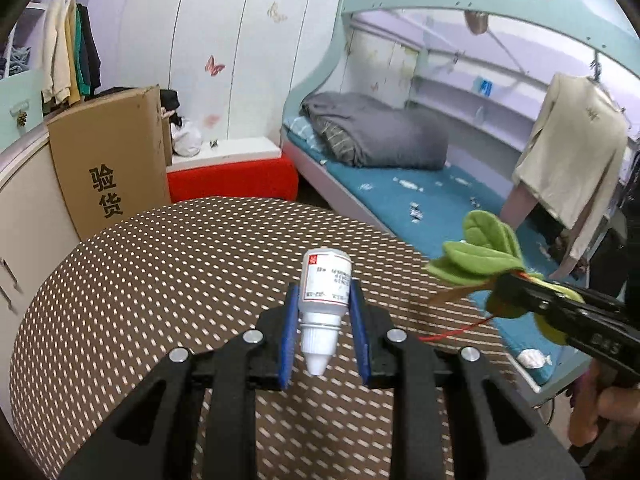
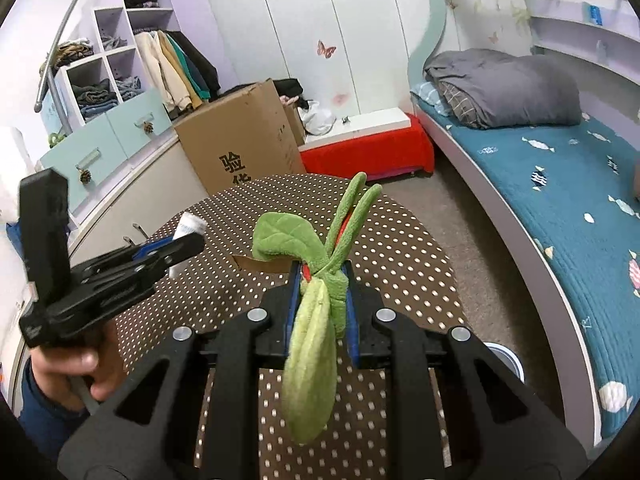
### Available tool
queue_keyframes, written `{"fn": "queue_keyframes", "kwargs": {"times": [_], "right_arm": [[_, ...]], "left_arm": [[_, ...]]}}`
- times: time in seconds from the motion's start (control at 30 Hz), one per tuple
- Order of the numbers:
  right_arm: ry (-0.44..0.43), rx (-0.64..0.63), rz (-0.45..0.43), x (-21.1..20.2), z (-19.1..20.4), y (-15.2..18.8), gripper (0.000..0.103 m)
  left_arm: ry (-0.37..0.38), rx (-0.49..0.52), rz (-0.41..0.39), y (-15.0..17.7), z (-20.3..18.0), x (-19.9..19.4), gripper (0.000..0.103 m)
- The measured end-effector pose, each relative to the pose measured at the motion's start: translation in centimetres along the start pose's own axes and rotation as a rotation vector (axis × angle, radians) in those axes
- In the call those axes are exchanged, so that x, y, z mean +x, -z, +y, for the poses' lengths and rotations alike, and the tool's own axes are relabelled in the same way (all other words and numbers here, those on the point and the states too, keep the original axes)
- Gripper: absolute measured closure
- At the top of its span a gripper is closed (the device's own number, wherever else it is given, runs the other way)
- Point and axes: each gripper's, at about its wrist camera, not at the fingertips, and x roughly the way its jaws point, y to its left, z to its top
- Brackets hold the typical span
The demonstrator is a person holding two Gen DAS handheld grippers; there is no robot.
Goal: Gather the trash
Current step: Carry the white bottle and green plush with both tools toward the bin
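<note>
My left gripper (image 1: pixel 323 300) is shut on a small white dropper bottle (image 1: pixel 325 300), cap end toward the camera, held above the brown dotted round table (image 1: pixel 160 280). My right gripper (image 2: pixel 322 280) is shut on a green felt leaf sprig (image 2: pixel 316 320) with a red thread, also above the table (image 2: pixel 400 240). The right gripper with the leaves (image 1: pixel 476 252) shows at the right of the left wrist view. The left gripper (image 2: pixel 176 248) with the bottle (image 2: pixel 190 226) shows at the left of the right wrist view. A small brown scrap (image 2: pixel 260 265) shows just beyond the leaves.
A cardboard box (image 1: pixel 108 168) stands behind the table beside a red bench (image 1: pixel 232 180). A bed with a blue sheet (image 2: pixel 560 208) and grey duvet runs along the right. A round white bin rim (image 2: pixel 506 360) sits on the floor by the table.
</note>
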Motion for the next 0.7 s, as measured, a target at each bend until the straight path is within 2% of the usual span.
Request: {"fn": "queue_keyframes", "kwargs": {"times": [0.17,0.37,0.53,0.7], "right_arm": [[0.007,0.015,-0.038,-2.2,-0.8,0.5,0.084],[0.027,0.042,-0.088,-4.3,-2.8,0.5,0.084],[0.070,0.087,-0.125,-5.9,-6.1,0.3,0.084],[0.139,0.166,-0.132,-6.7,-11.3,0.6,0.084]], "left_arm": [[0.018,0.002,-0.046,1.3,-2.8,-2.9,0.079],[0.052,0.015,-0.078,1.3,-6.0,-4.2,0.079],[0.092,0.027,-0.075,1.2,-9.3,-3.6,0.079],[0.158,0.049,-0.051,1.1,-13.9,-1.4,0.079]]}}
